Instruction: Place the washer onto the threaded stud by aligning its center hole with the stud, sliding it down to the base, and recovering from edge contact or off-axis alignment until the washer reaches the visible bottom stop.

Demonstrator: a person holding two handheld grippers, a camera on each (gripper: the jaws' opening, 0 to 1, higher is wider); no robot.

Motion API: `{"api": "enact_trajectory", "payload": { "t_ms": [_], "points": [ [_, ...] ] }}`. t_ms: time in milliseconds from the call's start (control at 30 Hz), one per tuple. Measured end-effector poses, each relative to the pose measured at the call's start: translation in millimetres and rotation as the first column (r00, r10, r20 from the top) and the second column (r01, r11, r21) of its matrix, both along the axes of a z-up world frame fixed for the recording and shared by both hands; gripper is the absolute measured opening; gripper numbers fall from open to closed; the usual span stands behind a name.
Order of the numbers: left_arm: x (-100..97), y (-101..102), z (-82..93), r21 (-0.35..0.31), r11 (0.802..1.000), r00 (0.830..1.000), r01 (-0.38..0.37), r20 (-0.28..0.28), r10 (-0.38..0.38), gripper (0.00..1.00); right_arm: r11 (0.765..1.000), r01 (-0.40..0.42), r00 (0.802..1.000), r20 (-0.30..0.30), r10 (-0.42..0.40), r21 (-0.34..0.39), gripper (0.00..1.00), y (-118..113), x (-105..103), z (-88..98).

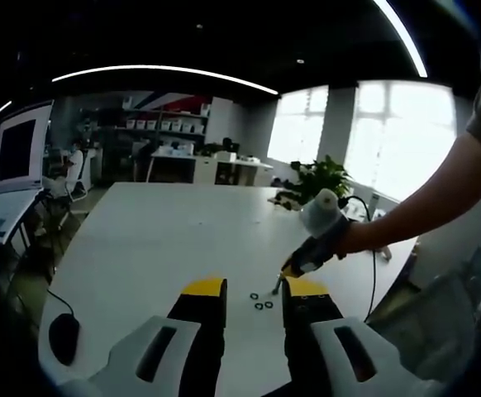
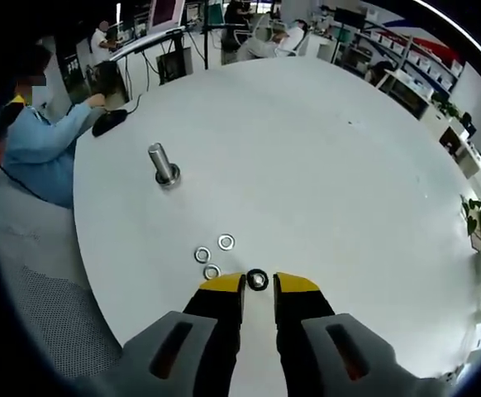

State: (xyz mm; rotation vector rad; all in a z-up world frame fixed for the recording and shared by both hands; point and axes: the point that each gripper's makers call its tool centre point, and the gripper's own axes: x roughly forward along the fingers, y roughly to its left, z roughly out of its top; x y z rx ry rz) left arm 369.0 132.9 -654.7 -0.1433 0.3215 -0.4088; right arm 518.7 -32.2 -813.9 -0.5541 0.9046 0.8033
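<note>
The threaded stud point(image 2: 164, 163) stands upright on its round base on the white table point(image 2: 323, 165), left of and beyond my right gripper point(image 2: 258, 282). That gripper is low over the table, shut on a dark washer point(image 2: 258, 280) held between its yellow tips. Three loose washers point(image 2: 211, 256) lie just ahead of its left jaw. In the left gripper view my left gripper point(image 1: 254, 288) is open and empty. The loose washers point(image 1: 259, 302) lie between its tips, and the right gripper point(image 1: 287, 277), held by a hand, reaches down from the right.
A person in a blue top point(image 2: 42, 141) sits at the table's left edge near a black mouse point(image 2: 108, 122). Another mouse point(image 1: 63, 335) lies by the near edge in the left gripper view. A potted plant point(image 1: 319, 178) stands past the far right corner.
</note>
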Motion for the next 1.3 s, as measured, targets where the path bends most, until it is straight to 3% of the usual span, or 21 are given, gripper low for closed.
{"api": "enact_trajectory", "payload": {
  "t_ms": [600, 1033, 1300],
  "points": [
    [-0.2, -0.4, 0.4, 0.001, 1.0, 1.0, 0.001, 0.002, -0.001, 0.25, 1.0, 0.018, 1.0, -0.003, -0.018, 0.011, 0.17, -3.1, -5.7, -0.8],
    [-0.6, -2.1, -0.1, 0.007, 1.0, 1.0, 0.008, 0.001, -0.008, 0.25, 0.998, 0.054, 0.998, -0.029, -0.054, 0.014, 0.17, -15.2, -22.9, -10.5],
    [-0.7, -1.6, -0.5, 0.008, 1.0, 1.0, 0.007, 0.001, -0.007, 0.25, 0.998, 0.06, 0.997, -0.055, -0.059, 0.028, 0.18, -4.3, -34.5, -19.6]
  ]
}}
